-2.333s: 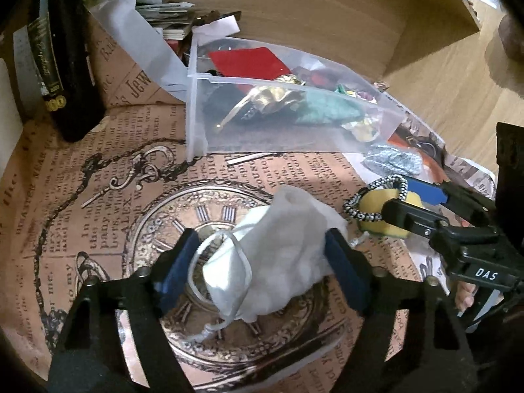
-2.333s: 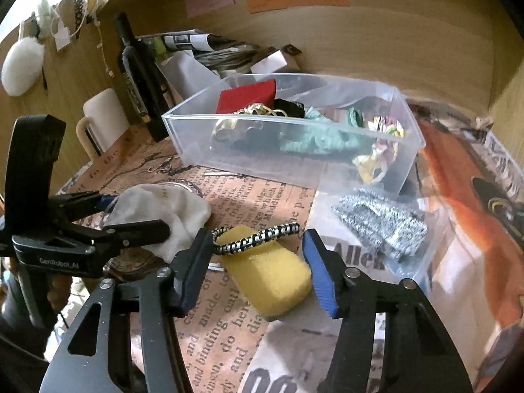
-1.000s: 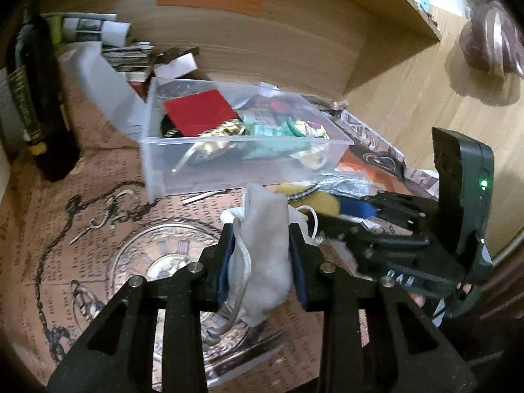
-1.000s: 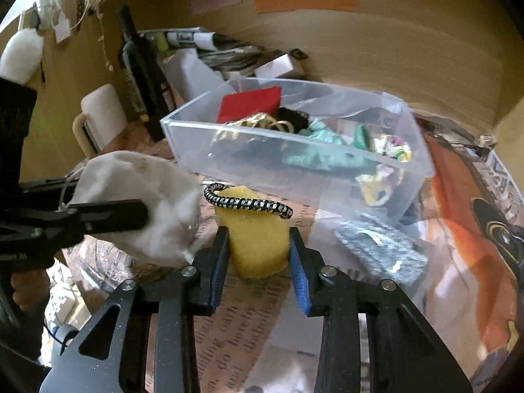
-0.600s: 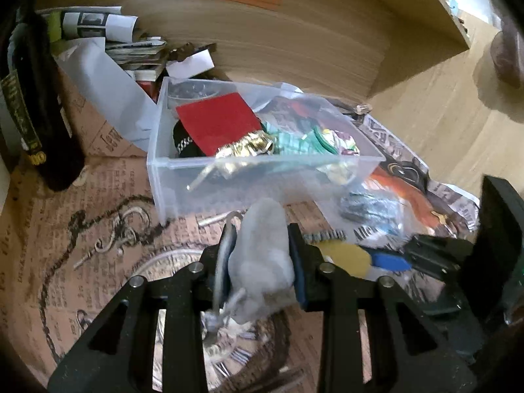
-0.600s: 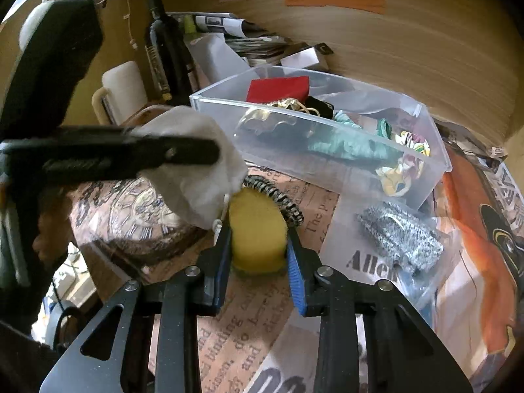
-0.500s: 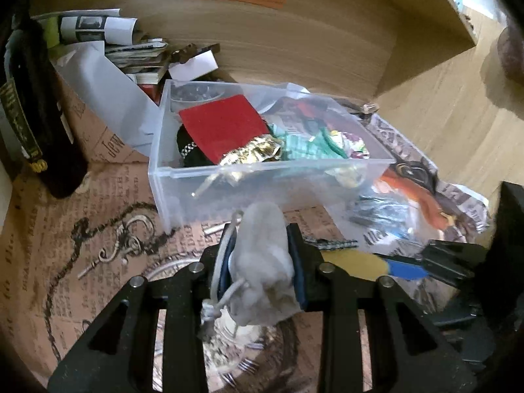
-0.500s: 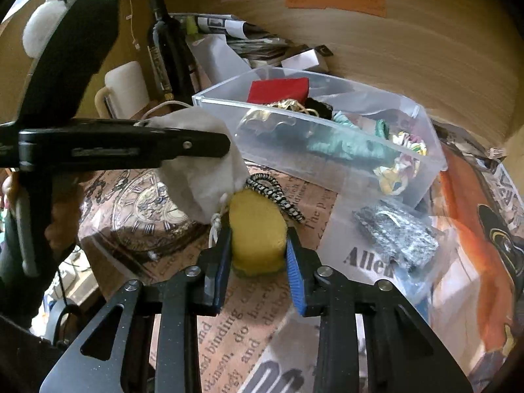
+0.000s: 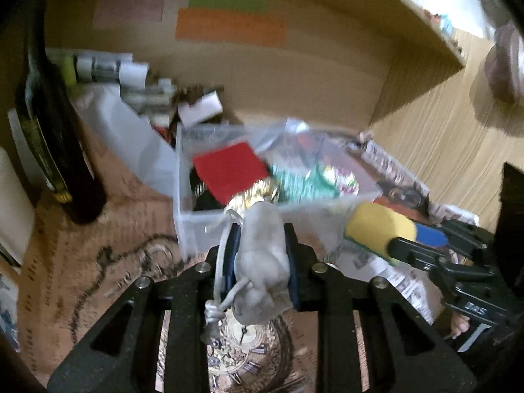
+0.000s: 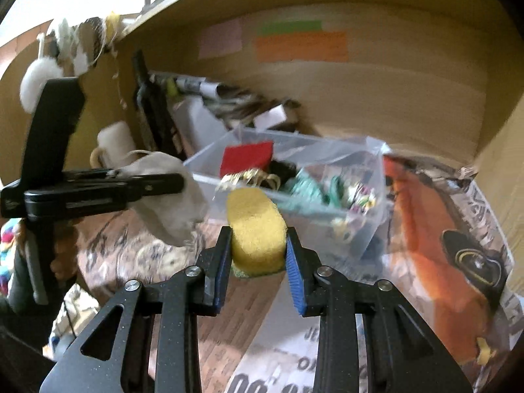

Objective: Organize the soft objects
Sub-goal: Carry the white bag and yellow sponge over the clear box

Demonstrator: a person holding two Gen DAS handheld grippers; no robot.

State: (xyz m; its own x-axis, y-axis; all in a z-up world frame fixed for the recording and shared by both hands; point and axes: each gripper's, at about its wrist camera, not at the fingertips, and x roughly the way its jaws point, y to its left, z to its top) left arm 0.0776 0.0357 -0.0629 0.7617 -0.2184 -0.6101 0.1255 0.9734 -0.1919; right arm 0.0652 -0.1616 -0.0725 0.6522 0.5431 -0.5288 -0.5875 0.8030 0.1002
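Observation:
My left gripper (image 9: 262,258) is shut on a white drawstring pouch (image 9: 262,262) and holds it in the air just in front of the clear plastic bin (image 9: 183,216). The pouch also shows in the right wrist view (image 10: 170,196), held by the left gripper (image 10: 177,183). My right gripper (image 10: 258,255) is shut on a yellow sponge (image 10: 257,226), raised near the bin's front wall (image 10: 294,209). The sponge also shows in the left wrist view (image 9: 376,226). The bin holds a red card (image 9: 229,170), gold and green soft items.
A dark bottle (image 9: 49,137) stands at the left. Papers and boxes (image 9: 140,88) lie behind the bin against the wooden back wall. Printed paper with a clock design (image 9: 249,353) covers the table. A white mug (image 10: 114,140) stands at the left.
Both grippers have risen and moved toward the bin with their loads. The striped hair band that lay on the sponge is no longer on it.

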